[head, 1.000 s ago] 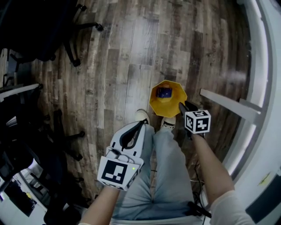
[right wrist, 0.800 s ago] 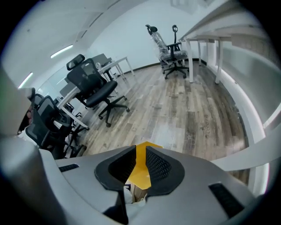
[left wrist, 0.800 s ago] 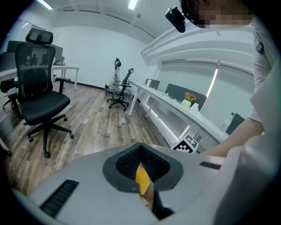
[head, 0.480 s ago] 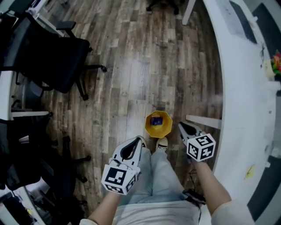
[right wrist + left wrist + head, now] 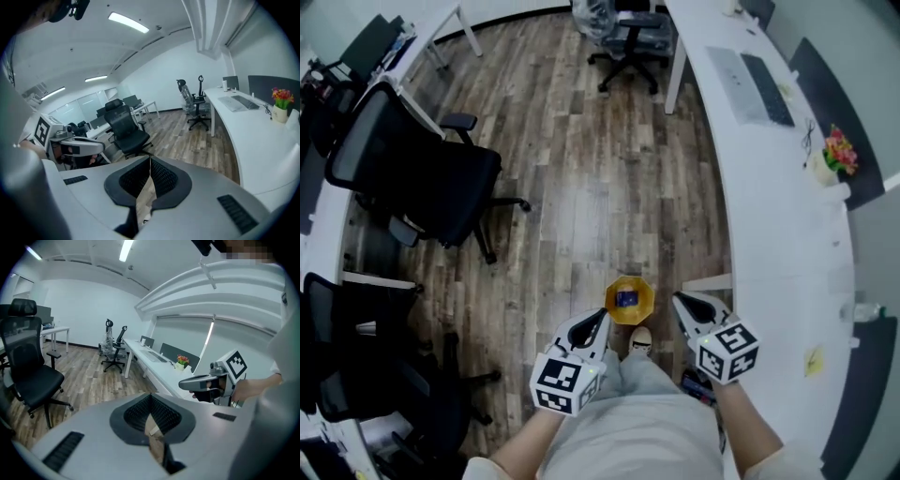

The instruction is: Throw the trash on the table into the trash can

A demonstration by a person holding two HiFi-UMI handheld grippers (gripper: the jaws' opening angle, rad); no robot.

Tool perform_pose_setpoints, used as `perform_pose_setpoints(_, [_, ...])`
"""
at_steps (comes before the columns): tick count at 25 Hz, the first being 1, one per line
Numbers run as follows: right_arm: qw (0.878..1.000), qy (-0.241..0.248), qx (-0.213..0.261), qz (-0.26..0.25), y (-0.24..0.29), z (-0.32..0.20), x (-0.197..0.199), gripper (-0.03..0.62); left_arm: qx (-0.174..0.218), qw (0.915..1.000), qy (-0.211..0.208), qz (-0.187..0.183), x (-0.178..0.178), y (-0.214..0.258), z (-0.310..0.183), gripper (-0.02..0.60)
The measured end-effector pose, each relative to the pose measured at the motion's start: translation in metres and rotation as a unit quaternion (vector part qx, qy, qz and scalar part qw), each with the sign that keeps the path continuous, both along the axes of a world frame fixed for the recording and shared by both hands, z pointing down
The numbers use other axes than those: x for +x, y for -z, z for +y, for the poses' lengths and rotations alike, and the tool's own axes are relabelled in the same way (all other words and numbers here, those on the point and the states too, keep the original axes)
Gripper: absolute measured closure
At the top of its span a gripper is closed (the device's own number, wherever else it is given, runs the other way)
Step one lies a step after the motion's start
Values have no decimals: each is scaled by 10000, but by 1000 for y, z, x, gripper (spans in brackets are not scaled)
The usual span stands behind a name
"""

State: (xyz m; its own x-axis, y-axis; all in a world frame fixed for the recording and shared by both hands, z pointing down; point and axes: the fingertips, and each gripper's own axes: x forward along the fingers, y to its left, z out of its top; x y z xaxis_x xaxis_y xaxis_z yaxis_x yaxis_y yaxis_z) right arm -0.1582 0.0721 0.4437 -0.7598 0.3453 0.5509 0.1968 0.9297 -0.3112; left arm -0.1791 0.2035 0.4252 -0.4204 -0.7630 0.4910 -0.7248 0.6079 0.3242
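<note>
Jaws of right hand-held gripper (image 5: pixel 680 301) have closed.

The head camera looked steeply down from well above the wood floor (image 5: pixel 581 187), with the left tool (image 5: pixel 602 317) and right tool (image 5: pixel 678 300) close under it near 6 o'clock. The left tool's camera rode just behind its own jaws and faced level across the room, catching the right tool (image 5: pixel 183 383) at 3 o'clock. The right tool's camera faced likewise, with the left tool (image 5: pixel 102 145) at 9 o'clock. All three views shared the long white tabletop (image 5: pixel 769 187) and the far office chair (image 5: pixel 628 37).
</note>
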Motion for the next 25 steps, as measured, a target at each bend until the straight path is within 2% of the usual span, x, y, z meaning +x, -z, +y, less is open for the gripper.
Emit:
perform_pose_setpoints(7, [9994, -192, -4, -293, 28, -4, 11, 560, 75, 9998, -112, -145, -4, 22, -21, 581])
perform_pose_setpoints(16, [9989, -238, -34, -414, 35, -10, 12, 560, 122, 9997, -192, 87, 4, 25, -31, 581])
perform_pose_setpoints(20, [9987, -249, -74, -429, 36, -11, 12, 560, -48, 9995, -290, 104, 7, 24, -32, 583])
perform_pose_setpoints(25, [9988, -187, -127, -440, 35, -6, 15, 560, 7, 9996, -273, 43, 8, 28, -32, 581])
